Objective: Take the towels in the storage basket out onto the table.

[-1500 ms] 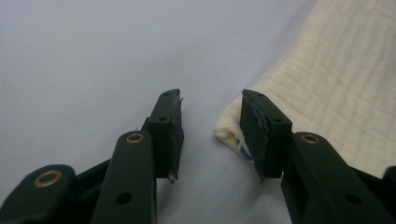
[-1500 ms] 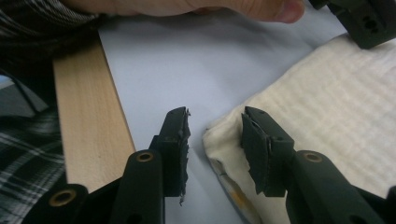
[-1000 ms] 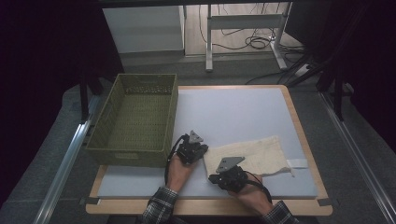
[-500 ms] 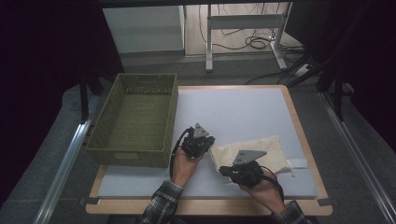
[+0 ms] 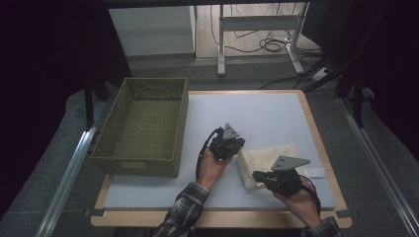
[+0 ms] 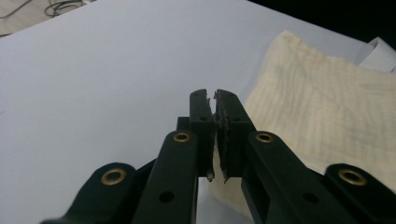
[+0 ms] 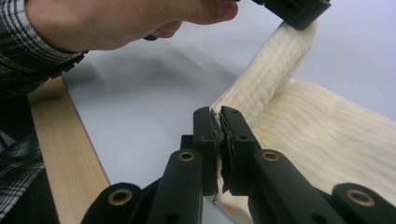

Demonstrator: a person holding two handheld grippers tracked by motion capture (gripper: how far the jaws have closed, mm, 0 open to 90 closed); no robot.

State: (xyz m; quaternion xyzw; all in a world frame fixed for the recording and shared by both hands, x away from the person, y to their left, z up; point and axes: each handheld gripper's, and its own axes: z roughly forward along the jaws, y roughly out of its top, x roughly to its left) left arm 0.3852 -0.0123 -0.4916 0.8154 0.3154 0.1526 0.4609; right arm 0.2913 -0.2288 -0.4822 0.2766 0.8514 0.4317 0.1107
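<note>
A cream cloth [image 5: 269, 157] lies at the right front of the white mat [image 5: 257, 111]. My left gripper [image 5: 236, 147] is held above the cloth's near-left corner, and my right gripper [image 5: 258, 176] is at the cloth's front edge. In the left gripper view the jaws [image 6: 214, 100] are shut with a thin bit of fabric pinched between them, and the cloth [image 6: 327, 107] spreads out to the right. In the right gripper view the jaws [image 7: 217, 116] are shut on the cloth's edge [image 7: 266, 79], which rises as a taut band to the left gripper [image 7: 299, 9] at the top.
A woven green basket [image 5: 143, 165] stands empty at the left of the mat. The table's wooden rim [image 5: 321, 143] borders the mat, and it runs close by the right gripper [image 7: 60, 140]. A small white tag [image 5: 314, 173] lies beside the cloth.
Both grippers have moved right and upward, pulling the cloth's left edge up off the mat and over toward the right. The cloth's footprint on the mat has shrunk.
</note>
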